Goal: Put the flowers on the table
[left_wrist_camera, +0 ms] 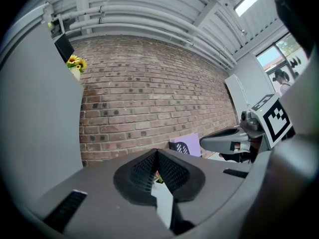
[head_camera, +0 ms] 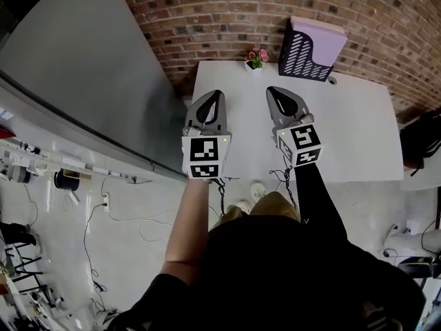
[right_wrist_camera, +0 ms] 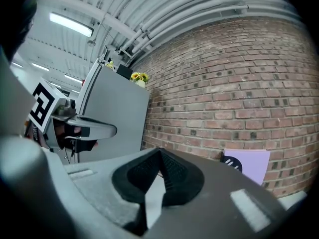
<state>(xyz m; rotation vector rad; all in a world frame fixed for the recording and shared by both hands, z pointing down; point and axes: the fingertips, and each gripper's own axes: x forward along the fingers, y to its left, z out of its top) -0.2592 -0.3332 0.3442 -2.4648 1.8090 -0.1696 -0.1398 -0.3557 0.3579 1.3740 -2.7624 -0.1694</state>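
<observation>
Pink flowers were found standing at the far edge of the bench.
The left gripper and right gripper were held closed and empty over its near side.

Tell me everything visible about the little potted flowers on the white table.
The potted flowers are small: pink blooms and green leaves in a white pot, whose material is too small to tell. They stand upright at the far edge of the white table, close to the brick wall, just left of the purple-and-black file holder, apparently not touching it. Only the table touches them.
</observation>
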